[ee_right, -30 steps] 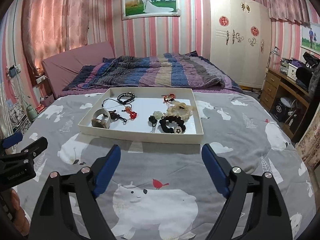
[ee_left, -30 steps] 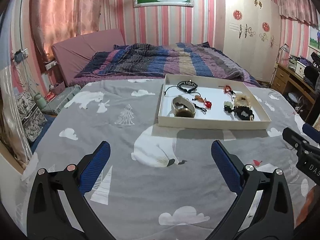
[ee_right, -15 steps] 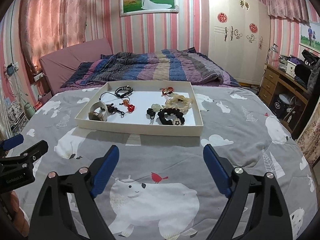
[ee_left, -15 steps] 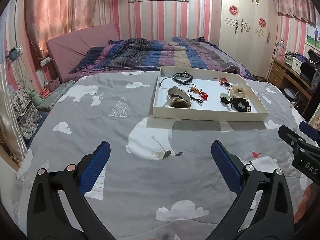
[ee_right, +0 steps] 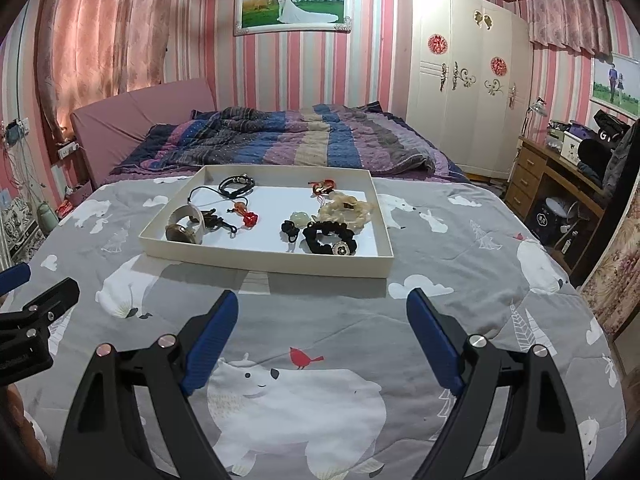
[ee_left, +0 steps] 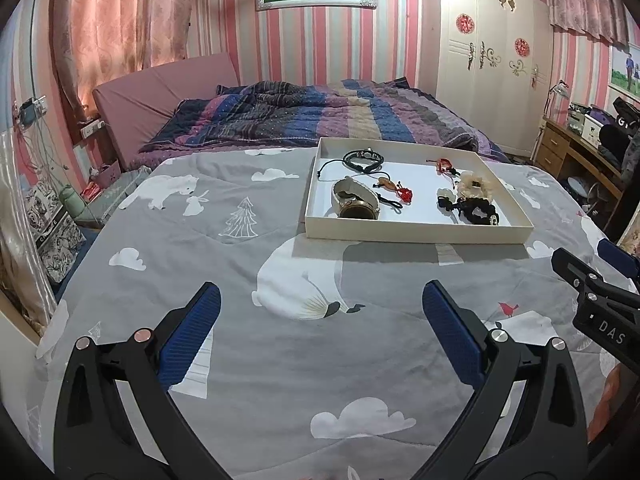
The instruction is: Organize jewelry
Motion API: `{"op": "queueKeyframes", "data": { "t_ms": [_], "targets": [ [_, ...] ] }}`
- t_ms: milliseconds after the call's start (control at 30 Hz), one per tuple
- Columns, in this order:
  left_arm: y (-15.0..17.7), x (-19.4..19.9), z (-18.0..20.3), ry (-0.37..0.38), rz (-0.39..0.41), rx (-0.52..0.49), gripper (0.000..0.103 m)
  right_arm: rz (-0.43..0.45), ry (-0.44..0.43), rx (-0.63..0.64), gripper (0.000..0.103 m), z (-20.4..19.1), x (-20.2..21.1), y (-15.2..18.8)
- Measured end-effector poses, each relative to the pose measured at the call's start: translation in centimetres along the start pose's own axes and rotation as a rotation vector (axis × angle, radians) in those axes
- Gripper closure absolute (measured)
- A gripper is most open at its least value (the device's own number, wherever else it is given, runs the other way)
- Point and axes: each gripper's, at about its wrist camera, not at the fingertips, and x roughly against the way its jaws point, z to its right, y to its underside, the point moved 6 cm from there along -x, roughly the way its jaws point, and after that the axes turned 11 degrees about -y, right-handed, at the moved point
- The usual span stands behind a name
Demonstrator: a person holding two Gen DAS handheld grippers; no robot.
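Ahead, tray (ee_right: 256, 266) rim (unobstructed approach)

1. You've got a grey duvet (ee_right: 360, 320) in front of you, printed with white polar bears, clouds, trees and a small red bird (ee_right: 304, 358).
2. Behind it lies a rumpled striped quilt (ee_right: 304, 136) in blue, purple and beige.
3. A mauve headboard (ee_right: 140, 114) leans at far left, below pink curtains (ee_right: 100, 36).
4. The back wall is pink-and-white striped, with a framed wedding photo (ee_right: 294, 6) up top.
5. A cream wardrobe (ee_right: 464, 88) with red round decals stands at right.
6. A wooden desk (ee_right: 560, 176) with drawers sits at far right, cluttered on top; items too small to tell.
7. A wall socket with cables (ee_left: 30, 106) is at far left.
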Motion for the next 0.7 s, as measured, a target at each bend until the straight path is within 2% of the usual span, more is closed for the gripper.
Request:
{"op": "queueKeyframes", "data": {
  "t_ms": [700],
  "targets": [
    [0.42, -0.36, 0.02, -0.017, -0.015, -0.007, 0.003, -0.012, 0.021, 0.012, 0.017, 0.02, -0.22, 0.13]
  ]
}}
